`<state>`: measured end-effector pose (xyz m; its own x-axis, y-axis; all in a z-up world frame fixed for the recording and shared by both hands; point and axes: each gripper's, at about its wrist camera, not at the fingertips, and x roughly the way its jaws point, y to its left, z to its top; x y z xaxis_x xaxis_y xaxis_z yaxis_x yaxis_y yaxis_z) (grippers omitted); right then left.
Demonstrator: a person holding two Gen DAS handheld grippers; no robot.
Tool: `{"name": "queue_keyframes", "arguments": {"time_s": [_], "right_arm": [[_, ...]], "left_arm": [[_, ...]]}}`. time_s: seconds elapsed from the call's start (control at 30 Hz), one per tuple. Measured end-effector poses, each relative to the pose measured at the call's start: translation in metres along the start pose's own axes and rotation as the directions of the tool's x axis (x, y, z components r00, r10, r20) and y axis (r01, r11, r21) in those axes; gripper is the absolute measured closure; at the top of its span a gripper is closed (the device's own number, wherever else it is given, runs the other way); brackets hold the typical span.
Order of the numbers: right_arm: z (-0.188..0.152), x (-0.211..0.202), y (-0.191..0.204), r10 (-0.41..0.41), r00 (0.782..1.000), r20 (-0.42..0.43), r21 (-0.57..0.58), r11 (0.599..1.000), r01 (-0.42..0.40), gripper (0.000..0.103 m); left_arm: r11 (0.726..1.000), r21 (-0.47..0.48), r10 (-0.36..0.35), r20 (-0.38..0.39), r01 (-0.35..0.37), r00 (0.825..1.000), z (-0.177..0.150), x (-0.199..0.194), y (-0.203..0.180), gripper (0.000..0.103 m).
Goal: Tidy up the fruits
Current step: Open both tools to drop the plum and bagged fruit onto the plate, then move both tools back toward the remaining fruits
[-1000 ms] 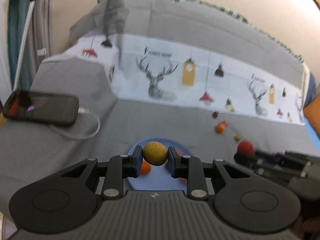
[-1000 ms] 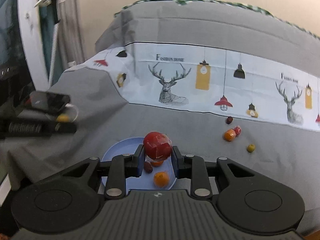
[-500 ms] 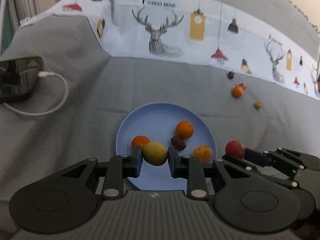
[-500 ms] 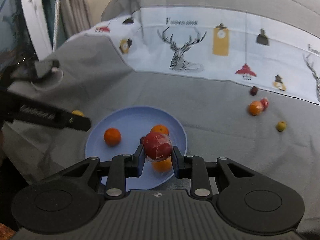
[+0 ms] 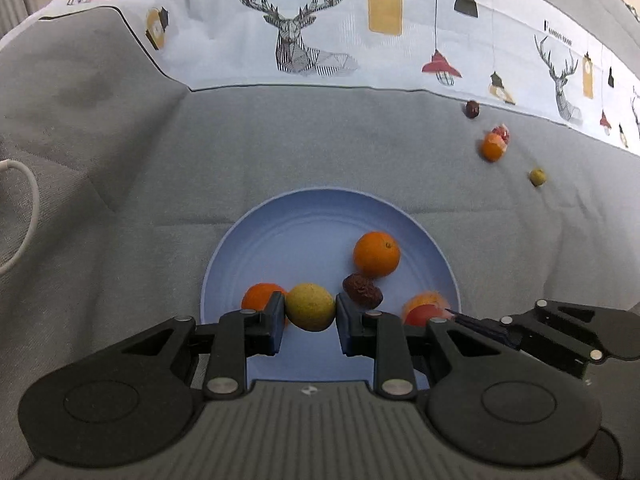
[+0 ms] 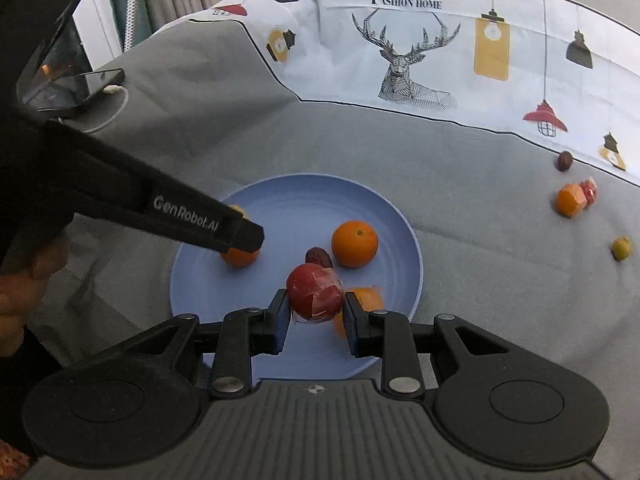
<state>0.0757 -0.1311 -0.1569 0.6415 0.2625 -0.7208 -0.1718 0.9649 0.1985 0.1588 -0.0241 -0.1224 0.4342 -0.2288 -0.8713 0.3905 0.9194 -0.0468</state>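
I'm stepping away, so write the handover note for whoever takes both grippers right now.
Left gripper: shut on a yellow-green fruit, low over the blue plate.
Right gripper: shut on a red fruit, also over the plate.
Done: three oranges and a dark dried fruit lie on the plate.
Left: release both fruits, then fetch the four loose pieces on the grey cloth to the right.

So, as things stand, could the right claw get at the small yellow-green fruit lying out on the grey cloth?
Probably not yet. The right claw is shut on a red wrapped fruit over the blue plate, so it is occupied. The path across the grey cloth to the yellow-green fruit looks free otherwise.
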Motion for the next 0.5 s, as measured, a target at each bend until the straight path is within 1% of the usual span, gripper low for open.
{"name": "queue_keyframes", "arguments": {"time_s": [0.03,0.07,0.1,0.13,0.17,0.2,0.23,0.27,0.37,0.47,0.5], "right_arm": [[-0.001,0.002,0.001,-0.006,1.0,0.005,-0.019,1.0,0.006,0.073],[-0.002,0.005,0.0,-0.004,1.0,-0.004,-0.027,1.0,0.004,0.07],[-0.003,0.006,0.001,-0.003,1.0,-0.006,-0.031,1.0,0.003,0.07],[-0.002,0.006,0.002,0.002,1.0,-0.004,-0.034,0.999,-0.002,0.061],[-0.001,0.004,0.002,0.011,1.0,-0.006,-0.037,0.999,-0.011,0.045],[0.0,0.001,0.004,0.007,1.0,0.001,-0.039,0.999,-0.007,0.038],[0.0,-0.002,0.004,-0.008,1.0,0.012,-0.039,0.999,0.009,0.024],[0.001,-0.007,0.005,-0.023,0.999,0.024,-0.04,0.999,0.024,0.015],[-0.001,-0.021,0.005,-0.036,0.999,0.034,-0.006,0.999,0.036,0.006],[-0.006,-0.032,0.004,-0.026,1.0,0.01,0.051,0.998,0.025,0.004],[-0.008,-0.036,0.004,-0.03,1.0,0.006,0.069,0.997,0.03,0.004]], "left_arm": [[1.0,0.008,0.008,0.014,-0.008,1.0,-0.002,0.0,0.0,0.073],[1.0,0.018,0.018,0.027,-0.018,0.999,-0.006,-0.001,0.0,0.071],[0.999,0.023,0.024,0.031,-0.025,0.999,-0.008,0.0,-0.001,0.065],[0.999,0.024,0.025,0.025,-0.026,0.999,-0.009,0.001,-0.001,0.044],[1.0,0.015,0.014,0.025,-0.015,1.0,-0.01,0.0,0.0,0.026],[1.0,0.001,0.002,0.038,-0.002,0.999,-0.01,-0.003,0.0,0.018],[1.0,-0.011,-0.003,0.054,0.003,0.999,-0.009,-0.006,0.001,0.007],[1.0,-0.023,-0.003,0.074,0.005,0.997,-0.008,-0.011,0.001,0.0],[0.998,-0.069,0.007,0.126,0.002,0.992,-0.008,-0.026,0.005,0.0],[0.993,-0.115,-0.021,0.105,0.033,0.994,-0.01,-0.035,0.009,0.0],[0.993,-0.115,-0.022,0.102,0.034,0.995,-0.011,-0.038,0.009,0.0]]}}
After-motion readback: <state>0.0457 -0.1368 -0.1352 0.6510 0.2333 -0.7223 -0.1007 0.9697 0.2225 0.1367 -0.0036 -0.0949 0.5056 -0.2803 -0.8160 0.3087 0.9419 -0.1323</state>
